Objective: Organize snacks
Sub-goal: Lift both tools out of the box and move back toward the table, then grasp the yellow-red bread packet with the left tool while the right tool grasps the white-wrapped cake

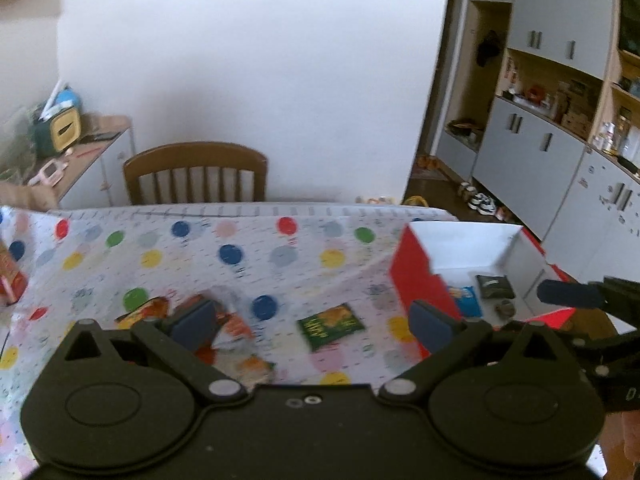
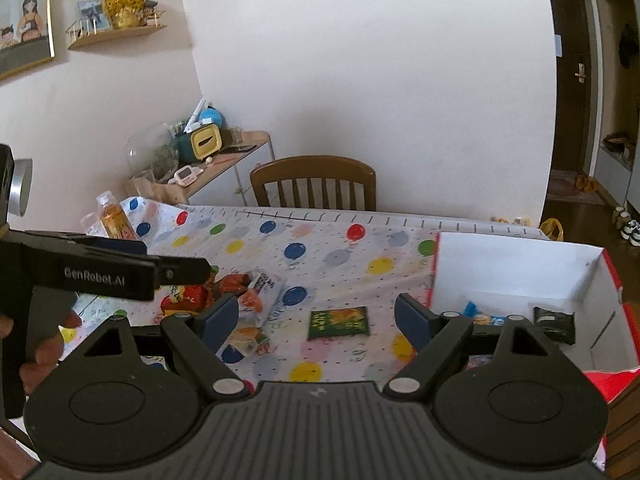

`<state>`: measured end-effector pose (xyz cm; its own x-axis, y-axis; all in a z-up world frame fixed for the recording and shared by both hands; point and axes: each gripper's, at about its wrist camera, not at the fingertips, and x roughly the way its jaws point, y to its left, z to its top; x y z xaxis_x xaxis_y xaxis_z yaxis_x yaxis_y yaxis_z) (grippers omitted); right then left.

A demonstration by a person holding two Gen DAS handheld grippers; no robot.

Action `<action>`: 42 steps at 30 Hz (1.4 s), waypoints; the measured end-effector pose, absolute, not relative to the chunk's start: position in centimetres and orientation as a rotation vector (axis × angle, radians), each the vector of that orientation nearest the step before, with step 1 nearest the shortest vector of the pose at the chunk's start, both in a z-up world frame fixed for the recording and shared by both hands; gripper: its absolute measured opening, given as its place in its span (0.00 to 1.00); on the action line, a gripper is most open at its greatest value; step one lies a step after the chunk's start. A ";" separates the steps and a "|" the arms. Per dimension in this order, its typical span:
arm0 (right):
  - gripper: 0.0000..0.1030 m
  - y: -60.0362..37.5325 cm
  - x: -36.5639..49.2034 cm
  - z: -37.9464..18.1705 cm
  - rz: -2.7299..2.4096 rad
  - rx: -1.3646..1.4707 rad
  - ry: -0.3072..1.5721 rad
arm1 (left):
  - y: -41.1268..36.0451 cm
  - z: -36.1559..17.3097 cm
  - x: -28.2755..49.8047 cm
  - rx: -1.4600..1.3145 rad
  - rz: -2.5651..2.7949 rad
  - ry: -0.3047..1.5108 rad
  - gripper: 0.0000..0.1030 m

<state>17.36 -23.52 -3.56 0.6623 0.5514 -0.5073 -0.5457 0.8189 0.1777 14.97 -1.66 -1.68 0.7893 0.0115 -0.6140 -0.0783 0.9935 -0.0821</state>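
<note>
A green snack packet (image 1: 331, 326) (image 2: 339, 323) lies flat on the balloon-print tablecloth, beyond the gap of both grippers. My left gripper (image 1: 312, 316) hangs open over the cloth with nothing between its pads. My right gripper (image 2: 316, 316) is open too and holds nothing. A red box with white inside walls (image 1: 416, 280) (image 2: 520, 264) stands at the right; a blue packet (image 1: 466, 300) (image 2: 480, 316) and a dark packet (image 1: 494, 286) (image 2: 554, 324) lie in it. A pile of orange and red snack packets (image 1: 236, 332) (image 2: 224, 292) sits to the left. The right wrist view shows the left gripper (image 2: 176, 258) from the side over that pile.
A wooden chair (image 2: 314, 180) stands behind the table's far edge. A drink bottle (image 2: 114, 220) is at the far left corner, an orange carton (image 1: 10, 276) at the left edge. A cluttered sideboard (image 2: 224, 160) lines the wall; grey cabinets (image 1: 532, 152) stand right. A hand (image 2: 44, 344) grips the left tool.
</note>
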 end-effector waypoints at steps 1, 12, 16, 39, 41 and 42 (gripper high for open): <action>0.83 -23.1 17.2 -3.8 0.618 0.010 0.581 | -0.9 -1.8 14.8 -0.110 0.059 0.663 1.00; 0.83 -17.1 17.8 -6.7 0.595 -0.016 0.656 | 5.6 -3.1 14.6 -0.118 0.138 0.679 1.00; 0.83 -15.0 18.6 -8.2 0.595 -0.023 0.689 | 8.4 -3.9 15.2 -0.140 0.168 0.696 1.00; 0.83 -5.3 24.8 -16.2 0.577 -0.096 0.896 | 19.7 -12.0 23.5 -0.370 0.235 0.952 0.77; 0.83 -4.8 25.2 -16.7 0.576 -0.094 0.911 | 19.7 -12.5 24.3 -0.372 0.225 0.969 0.77; 0.83 -4.5 25.3 -17.0 0.576 -0.094 0.918 | 19.8 -12.8 24.7 -0.378 0.221 0.978 0.77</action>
